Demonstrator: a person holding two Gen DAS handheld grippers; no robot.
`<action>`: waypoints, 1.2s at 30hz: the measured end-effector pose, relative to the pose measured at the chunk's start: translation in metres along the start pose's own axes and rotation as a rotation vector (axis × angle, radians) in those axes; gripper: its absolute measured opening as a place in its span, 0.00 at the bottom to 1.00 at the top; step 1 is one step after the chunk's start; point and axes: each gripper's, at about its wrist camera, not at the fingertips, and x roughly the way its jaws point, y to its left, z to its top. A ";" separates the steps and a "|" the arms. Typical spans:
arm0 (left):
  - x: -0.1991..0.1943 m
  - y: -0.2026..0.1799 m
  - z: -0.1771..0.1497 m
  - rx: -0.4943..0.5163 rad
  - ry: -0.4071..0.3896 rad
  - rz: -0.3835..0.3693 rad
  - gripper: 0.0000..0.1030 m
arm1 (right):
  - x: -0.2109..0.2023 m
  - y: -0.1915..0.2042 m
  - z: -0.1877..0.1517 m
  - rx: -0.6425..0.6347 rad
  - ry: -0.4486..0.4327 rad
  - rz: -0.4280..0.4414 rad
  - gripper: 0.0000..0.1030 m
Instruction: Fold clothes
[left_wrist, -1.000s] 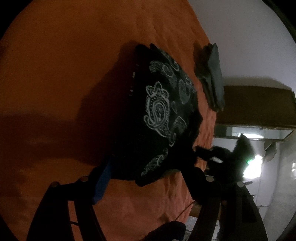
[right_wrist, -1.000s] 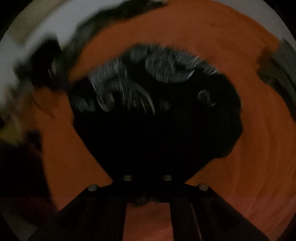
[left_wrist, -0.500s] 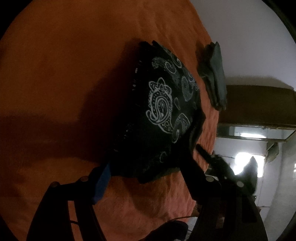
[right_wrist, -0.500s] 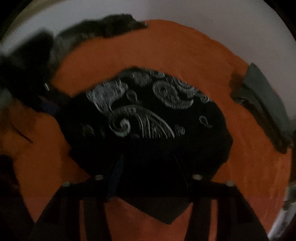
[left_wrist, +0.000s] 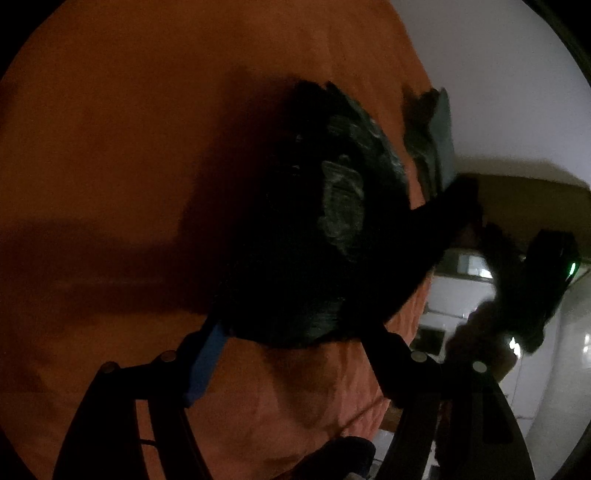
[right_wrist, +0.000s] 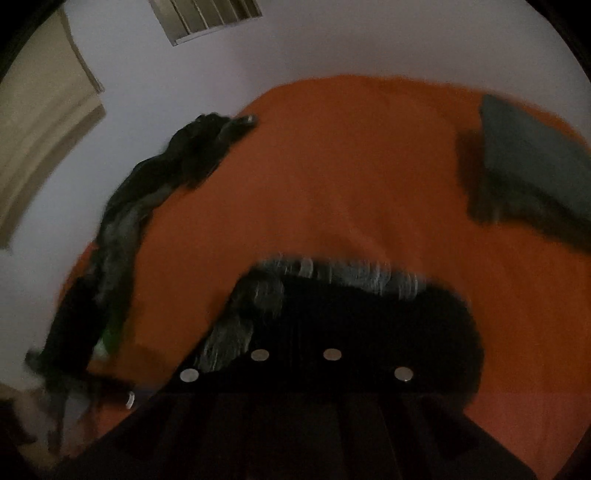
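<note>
I am in the folding step. My left hand-held gripper (left_wrist: 295, 332) has fingers apart around the black patterned cloth (left_wrist: 314, 236) on the orange bed (left_wrist: 110, 147). My right hand-held gripper (right_wrist: 295, 354) seems clamped on it, though blurry. Next, lay the edge flat.

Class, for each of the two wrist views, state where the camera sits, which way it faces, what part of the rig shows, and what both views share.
Left wrist: sits on the left gripper, looking along its spread fingers across the orange bedspread at the black paisley garment; the right gripper shows at right.
Right wrist: sits on the right gripper, facing across the bed to the white wall; its fingers lie under the garment.
Shared: bedspread, paisley garment, folded grey-green garment.
</note>
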 end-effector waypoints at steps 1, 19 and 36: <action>-0.003 0.003 -0.001 -0.007 -0.006 0.001 0.71 | 0.011 0.005 0.008 -0.017 -0.007 -0.027 0.01; -0.010 0.002 -0.030 0.041 -0.151 0.128 0.71 | 0.005 -0.020 0.007 0.048 0.019 0.098 0.63; 0.018 -0.119 -0.052 0.461 -0.205 0.073 0.71 | -0.048 -0.056 -0.100 0.186 -0.016 -0.062 0.01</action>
